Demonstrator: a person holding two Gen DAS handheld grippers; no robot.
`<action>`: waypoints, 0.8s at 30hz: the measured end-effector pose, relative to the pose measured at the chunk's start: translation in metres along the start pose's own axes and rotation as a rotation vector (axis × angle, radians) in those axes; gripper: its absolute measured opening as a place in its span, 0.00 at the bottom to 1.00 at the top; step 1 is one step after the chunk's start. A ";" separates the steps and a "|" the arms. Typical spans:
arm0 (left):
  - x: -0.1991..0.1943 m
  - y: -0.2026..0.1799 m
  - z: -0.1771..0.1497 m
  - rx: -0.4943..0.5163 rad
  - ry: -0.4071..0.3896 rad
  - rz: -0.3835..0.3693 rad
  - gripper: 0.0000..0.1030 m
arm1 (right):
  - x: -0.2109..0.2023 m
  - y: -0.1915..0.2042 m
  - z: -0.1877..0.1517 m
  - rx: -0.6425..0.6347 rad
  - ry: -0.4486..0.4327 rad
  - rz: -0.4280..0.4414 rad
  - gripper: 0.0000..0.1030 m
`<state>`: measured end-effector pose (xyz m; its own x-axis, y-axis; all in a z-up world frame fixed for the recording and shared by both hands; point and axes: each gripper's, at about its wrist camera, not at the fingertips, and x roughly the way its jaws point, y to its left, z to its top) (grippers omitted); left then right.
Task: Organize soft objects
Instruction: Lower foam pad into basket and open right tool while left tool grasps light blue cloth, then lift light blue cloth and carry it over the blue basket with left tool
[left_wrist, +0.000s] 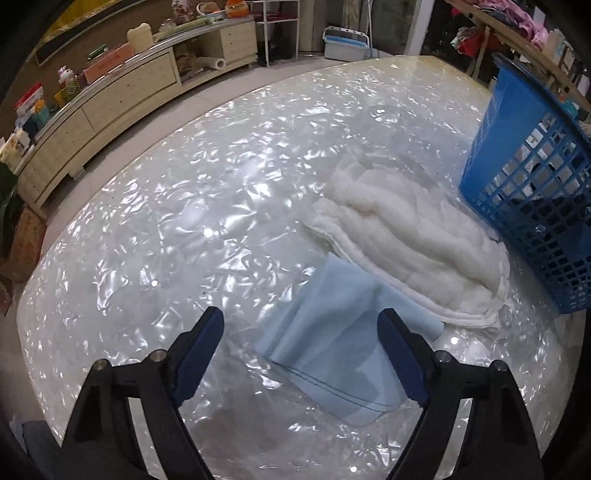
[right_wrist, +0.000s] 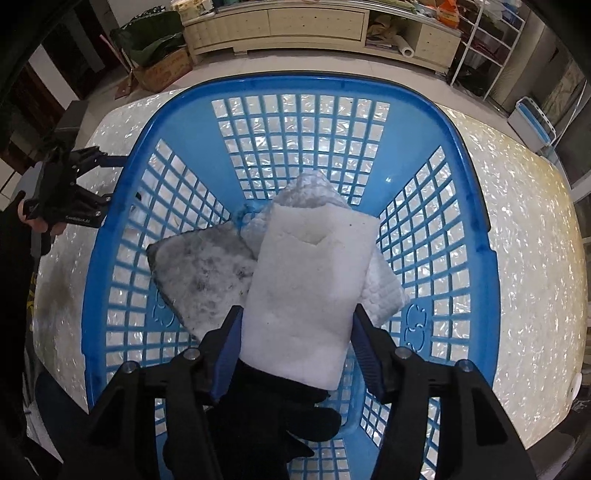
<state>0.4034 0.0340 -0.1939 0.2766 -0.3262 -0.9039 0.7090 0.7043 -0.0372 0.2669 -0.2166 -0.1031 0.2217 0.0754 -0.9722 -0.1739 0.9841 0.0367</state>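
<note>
Pads (right_wrist: 306, 288) lie inside the blue basket (right_wrist: 110, 229), one between the right claw (right_wrist: 295, 354) pads, grip unclear. Left claw (left_wrist: 301, 354) hangs wide over a blue cloth (left_wrist: 332, 354). White blanket (left_wrist: 406, 243) waits on the table (left_wrist: 147, 221).

Long cream sideboard (left_wrist: 122, 88) against the wall, pale tiled floor (left_wrist: 155, 122), cluttered shelves.

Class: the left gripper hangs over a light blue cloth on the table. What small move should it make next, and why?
Probably lower and close on the blue cloth: the left gripper is open, the cloth lies flat between its fingers, unheld, and the basket stands nearby.
</note>
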 end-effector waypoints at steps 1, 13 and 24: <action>0.000 -0.001 0.000 0.003 0.000 -0.007 0.72 | -0.001 0.001 -0.001 -0.006 -0.002 -0.002 0.55; 0.000 -0.016 0.009 0.011 -0.001 -0.081 0.12 | -0.009 0.004 -0.015 0.001 -0.011 0.107 0.76; -0.010 -0.027 -0.002 -0.030 0.024 -0.053 0.08 | -0.025 0.009 -0.024 -0.053 -0.046 0.069 1.00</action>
<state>0.3802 0.0194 -0.1848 0.2233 -0.3483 -0.9104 0.7022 0.7053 -0.0976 0.2365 -0.2139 -0.0842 0.2512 0.1515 -0.9560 -0.2409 0.9664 0.0898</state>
